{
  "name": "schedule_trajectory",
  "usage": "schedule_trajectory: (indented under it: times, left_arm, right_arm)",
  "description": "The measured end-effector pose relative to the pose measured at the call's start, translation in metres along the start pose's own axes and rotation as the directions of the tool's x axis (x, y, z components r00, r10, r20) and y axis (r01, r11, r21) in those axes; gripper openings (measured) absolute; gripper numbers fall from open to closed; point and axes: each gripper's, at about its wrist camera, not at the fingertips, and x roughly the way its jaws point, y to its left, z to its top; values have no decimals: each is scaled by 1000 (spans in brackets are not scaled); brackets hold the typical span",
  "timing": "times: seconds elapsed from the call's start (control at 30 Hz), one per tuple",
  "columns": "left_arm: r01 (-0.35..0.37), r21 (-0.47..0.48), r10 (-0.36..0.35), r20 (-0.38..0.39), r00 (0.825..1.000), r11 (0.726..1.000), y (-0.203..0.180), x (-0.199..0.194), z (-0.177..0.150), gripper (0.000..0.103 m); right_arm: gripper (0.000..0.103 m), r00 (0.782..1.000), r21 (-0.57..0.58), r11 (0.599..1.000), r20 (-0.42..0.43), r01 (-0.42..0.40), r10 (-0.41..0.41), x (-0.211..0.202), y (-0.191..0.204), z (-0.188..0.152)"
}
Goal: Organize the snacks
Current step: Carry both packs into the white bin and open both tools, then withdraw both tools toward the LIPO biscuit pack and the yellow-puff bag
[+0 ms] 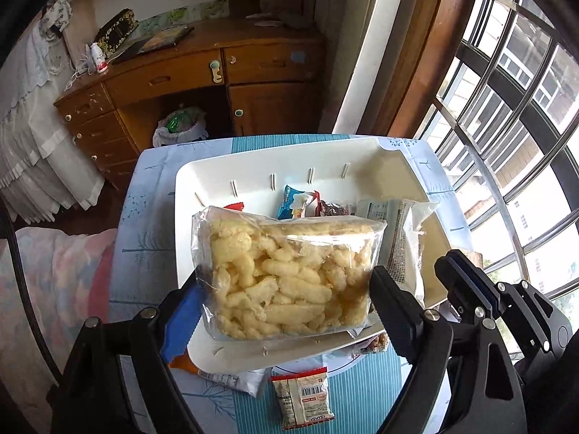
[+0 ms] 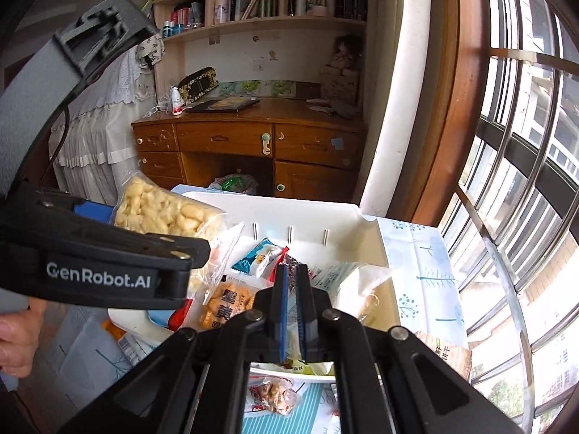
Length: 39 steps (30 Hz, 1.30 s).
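Observation:
A clear bag of pale yellow puffed snacks [image 1: 289, 275] hangs above a white tray [image 1: 202, 177], and my left gripper [image 1: 286, 280] is shut on its two sides. The right wrist view shows the same bag [image 2: 159, 209] lifted over the tray's [image 2: 362, 213] left edge. In the tray lie several packets, among them a blue one [image 2: 253, 253] and an orange one [image 2: 228, 307]. My right gripper [image 2: 293, 271] is shut with nothing in it, over the tray's near side; it also shows in the left wrist view [image 1: 459, 264]. A small tan packet [image 1: 304, 398] lies on the table in front of the tray.
The tray rests on a small table with a blue and white cloth [image 1: 144, 217]. A clear packet of nuts [image 2: 275, 394] lies near the table's front edge. A wooden desk [image 1: 217, 72] stands behind, a barred window [image 1: 506, 108] at the right, bedding [image 1: 54, 271] at the left. A hand [image 2: 18, 336] holds the left gripper.

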Motion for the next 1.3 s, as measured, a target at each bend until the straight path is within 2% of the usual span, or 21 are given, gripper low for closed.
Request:
schedule_trajectory:
  times: [0.13,0.2,0.27,0.6,0.7,0.83,1.03,1.17,1.3]
  left_arm:
    - [6,7,-6,14,1000,1000,-3,-15,1,93]
    - [3,24,-4,36,999,1000,-9,-25,0,93]
    - [18,31,-19,42,999,999,-13,-34,-3,93]
    - [36,8,-36,26,999,999,-43,-64,-26,93]
    - [36,-12,-36,29,999,999,-54,-72,-35,93]
    - [13,-32,-12,25,1000,999,-65,-80,-47,93]
    - [-13,-89,15,21,1000,996,-77,-88,-71,93]
    - [-53,-128,49,-31,998,990,-81,-81,-92,93]
    - [-90,-185,75,-82,994,979,-78,-67,-114,93]
  right_arm:
    - [6,999,15,1000,-30,13,-12,-5,-7,3]
    - [18,1000,31,999,-30,6,-5,-11,-12,4]
    - [25,1000,39,999,-23,-1,1,-19,-19,5]
    - [28,1000,64,998,-29,-8,9,-60,-63,-2]
    - [33,999,74,997,-50,-18,22,-70,-77,-9]
    - [34,993,109,993,-101,-41,53,-79,-97,-22]
    - [39,970,200,977,-213,-77,120,-87,-129,-43]
    - [40,944,302,947,-270,-104,190,-84,-152,-59]
    - [42,923,353,931,-320,-94,214,-80,-168,-73]
